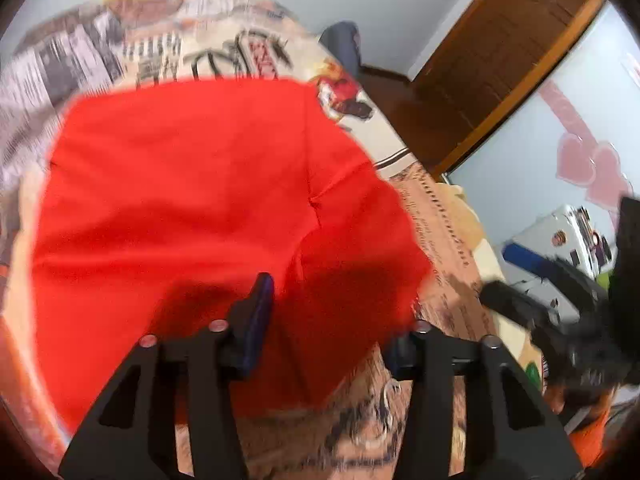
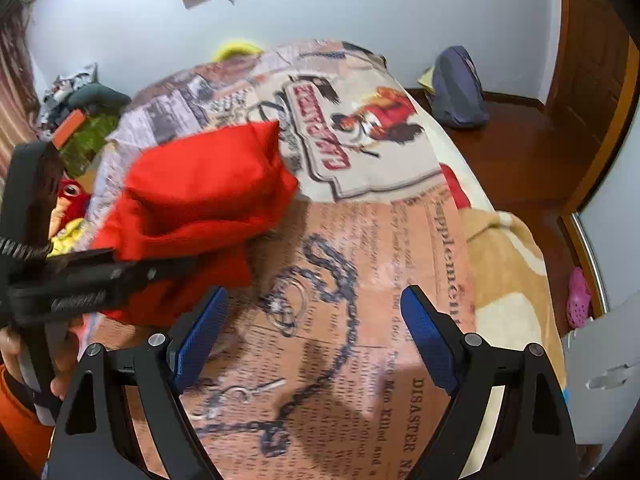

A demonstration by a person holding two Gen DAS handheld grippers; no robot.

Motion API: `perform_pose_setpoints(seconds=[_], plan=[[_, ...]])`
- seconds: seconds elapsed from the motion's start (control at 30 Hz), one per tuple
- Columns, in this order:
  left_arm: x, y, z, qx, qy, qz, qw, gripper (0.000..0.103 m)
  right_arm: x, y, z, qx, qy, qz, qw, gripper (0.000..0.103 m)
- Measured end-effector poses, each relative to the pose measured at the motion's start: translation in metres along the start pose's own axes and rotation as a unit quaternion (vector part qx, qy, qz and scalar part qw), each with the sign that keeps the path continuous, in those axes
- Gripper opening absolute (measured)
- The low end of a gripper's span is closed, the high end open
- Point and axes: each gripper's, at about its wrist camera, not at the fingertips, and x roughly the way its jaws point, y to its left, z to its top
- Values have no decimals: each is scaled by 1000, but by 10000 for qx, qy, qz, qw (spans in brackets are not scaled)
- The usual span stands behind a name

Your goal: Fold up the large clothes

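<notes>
A large red garment (image 1: 200,200) lies partly folded on a printed newspaper-pattern bedspread (image 1: 448,240). In the left wrist view my left gripper (image 1: 332,308) hovers at the garment's near edge with its jaws apart. Its left blue pad (image 1: 260,320) shows, while red cloth drapes over the right finger and hides that pad. In the right wrist view the red garment (image 2: 200,192) is bunched at the left of the bedspread (image 2: 360,280). My right gripper (image 2: 314,296) stands open over bare bedspread to the right of the garment, with nothing between its fingers. The left gripper (image 2: 80,280) crosses that view's left side.
A grey-blue bag (image 2: 460,88) sits on the wooden floor by the wall, near a brown door (image 1: 500,60). Toys and clothes (image 2: 80,120) pile up beside the bed's far left. A pink shoe (image 2: 578,300) and a white cabinet (image 2: 600,360) are on the right.
</notes>
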Motion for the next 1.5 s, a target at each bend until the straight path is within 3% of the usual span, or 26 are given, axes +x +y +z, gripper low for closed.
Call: perform_pose_setpoints(seconds=[0.1,0.17,0.3,0.4,0.53,0.67,0.77,0.83,0.93,1.2,1.37,1.5], plan=[[-35,-8,-12,435,-313,203,9984,53,-17,17,8,-92,-246,174,9995,86],[-55,-2,-12,518,-569,458,9960,63,-19,29,15,-186,-358,309,9987,86],[-82,32,-18,356,-876,1050,9900,64,-13,60,28,-392,-430,572,9967,86],[-77,70,-23,-22,-703,1424,9873,65,10,82,34,-482,-292,714,9959,86],[-51,103,-40,-324,-285,1492,9879,65,52,91,25,-469,187,709,9962,86],[-50,107,-61,-380,-288,1380,9893,74,90,78,0,-458,802,372,9950,86],[-51,106,-75,-308,-210,1446,9888,79,94,64,-17,-426,1028,302,9933,86],[-48,106,-82,-255,-88,1687,9853,78,89,55,-23,-422,1081,250,9929,86],[-51,108,-89,-217,-72,1763,9841,78,73,45,-28,-434,1000,226,9938,86],[-94,105,-71,-345,-655,1708,9825,79,31,33,-14,-371,422,316,9979,86],[-96,114,-46,-499,-817,1532,9836,82,33,37,5,-250,200,641,9974,86],[-74,129,-28,-710,-686,1123,9888,82,61,36,16,-117,345,732,9967,86]])
